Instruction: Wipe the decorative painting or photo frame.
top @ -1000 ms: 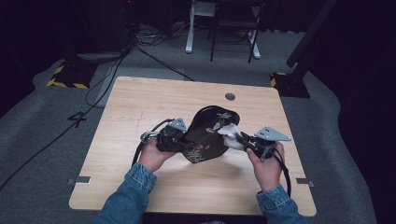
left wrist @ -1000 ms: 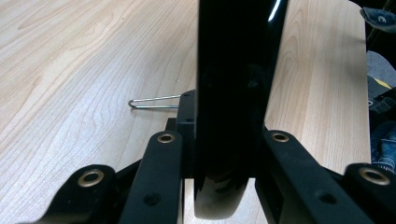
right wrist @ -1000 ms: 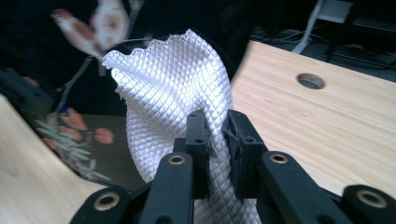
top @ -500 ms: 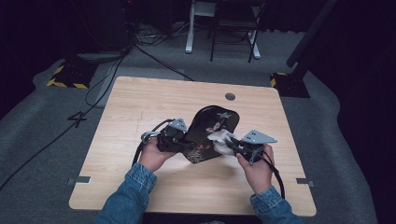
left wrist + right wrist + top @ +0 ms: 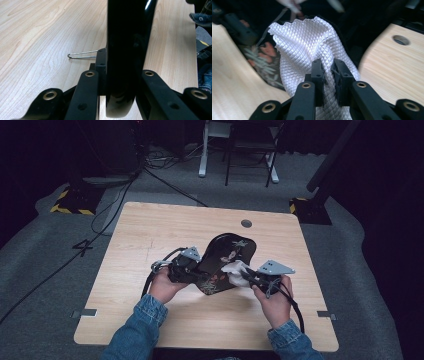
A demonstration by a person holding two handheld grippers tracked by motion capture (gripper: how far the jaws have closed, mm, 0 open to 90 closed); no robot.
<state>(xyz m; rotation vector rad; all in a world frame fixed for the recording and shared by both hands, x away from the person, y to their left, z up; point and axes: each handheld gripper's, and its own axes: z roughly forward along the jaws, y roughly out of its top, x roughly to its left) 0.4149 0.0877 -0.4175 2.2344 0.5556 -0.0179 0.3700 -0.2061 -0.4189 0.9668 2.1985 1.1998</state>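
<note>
A glossy black tray (image 5: 227,254) with a painted flower pattern is held tilted above the wooden table (image 5: 150,235). My left gripper (image 5: 199,275) is shut on its left rim. In the left gripper view the tray's dark edge (image 5: 126,45) stands clamped between the jaws of the left gripper (image 5: 122,83). My right gripper (image 5: 248,276) is shut on a white quilted cloth (image 5: 236,271) that rests against the tray's lower right face. In the right gripper view, that gripper (image 5: 328,68) pinches the bunched cloth (image 5: 304,42) in front of the flower pattern (image 5: 265,58).
A thin bent metal wire (image 5: 82,54) lies on the table beyond the left jaws. A round cable hole (image 5: 246,223) sits near the table's far edge. Chair legs (image 5: 250,160), floor cables (image 5: 125,185) and a slanted black post (image 5: 330,165) stand behind the table.
My right gripper has moved left with the cloth, bringing it onto the tray's face. The left gripper and the tray have stayed almost still.
</note>
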